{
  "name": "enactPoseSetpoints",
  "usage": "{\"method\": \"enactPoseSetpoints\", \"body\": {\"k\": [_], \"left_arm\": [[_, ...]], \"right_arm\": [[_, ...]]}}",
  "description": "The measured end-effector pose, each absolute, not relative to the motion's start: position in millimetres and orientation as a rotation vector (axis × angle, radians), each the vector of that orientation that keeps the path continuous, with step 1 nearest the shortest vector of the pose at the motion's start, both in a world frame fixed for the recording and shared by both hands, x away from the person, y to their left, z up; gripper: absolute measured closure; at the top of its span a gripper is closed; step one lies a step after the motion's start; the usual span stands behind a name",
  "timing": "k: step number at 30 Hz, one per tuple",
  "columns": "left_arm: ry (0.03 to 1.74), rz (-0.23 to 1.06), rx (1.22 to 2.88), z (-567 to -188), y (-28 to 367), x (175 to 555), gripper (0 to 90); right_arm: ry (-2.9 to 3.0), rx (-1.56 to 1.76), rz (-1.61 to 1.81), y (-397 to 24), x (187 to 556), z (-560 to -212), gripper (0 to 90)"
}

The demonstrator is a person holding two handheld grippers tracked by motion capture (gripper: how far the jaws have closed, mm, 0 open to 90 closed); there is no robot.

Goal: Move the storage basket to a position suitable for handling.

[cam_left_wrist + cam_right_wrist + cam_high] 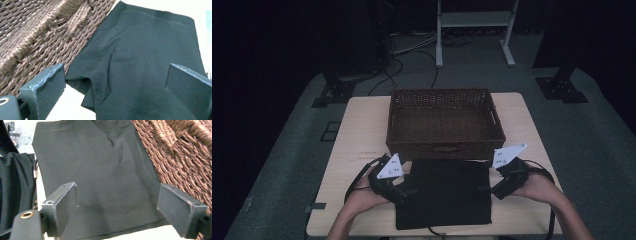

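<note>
A folded black cloth (444, 192) lies flat on the table's near half, right in front of a brown wicker basket (444, 145). My left gripper (408, 191) sits at the cloth's left edge, jaws wide apart over the fabric (140, 62) with nothing between them. My right gripper (485, 190) is at the cloth's right edge, also open, its jaws straddling the black cloth (100, 172). The wicker basket wall (37, 40) runs close beside the left gripper, and the basket weave (185, 162) stands just right of the right one.
The light wooden table (362, 135) has bare room left and right of the basket. A dark garment (15, 182) hangs at the table's near side. Cables (412, 55) and a white frame (474, 20) stand on the floor beyond.
</note>
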State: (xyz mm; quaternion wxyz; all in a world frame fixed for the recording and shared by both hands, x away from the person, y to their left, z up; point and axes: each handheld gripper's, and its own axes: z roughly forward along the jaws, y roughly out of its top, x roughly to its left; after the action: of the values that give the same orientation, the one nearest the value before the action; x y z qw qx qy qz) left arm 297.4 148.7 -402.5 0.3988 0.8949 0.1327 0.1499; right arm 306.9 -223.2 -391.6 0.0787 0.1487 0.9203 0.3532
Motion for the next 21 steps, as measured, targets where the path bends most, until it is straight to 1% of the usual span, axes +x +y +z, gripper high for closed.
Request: {"method": "enactPoseSetpoints", "body": {"k": [10,21], "left_arm": [[0.288,0.338,2.311,-404,133,304,1.9],[0.246,0.278,2.372,-413,113,310,2.0]], "right_arm": [[2.798,0.406,1.012,-207,312,-393,15.7],[2.863,0.367,0.921,-187,318,-408,15.7]]}}
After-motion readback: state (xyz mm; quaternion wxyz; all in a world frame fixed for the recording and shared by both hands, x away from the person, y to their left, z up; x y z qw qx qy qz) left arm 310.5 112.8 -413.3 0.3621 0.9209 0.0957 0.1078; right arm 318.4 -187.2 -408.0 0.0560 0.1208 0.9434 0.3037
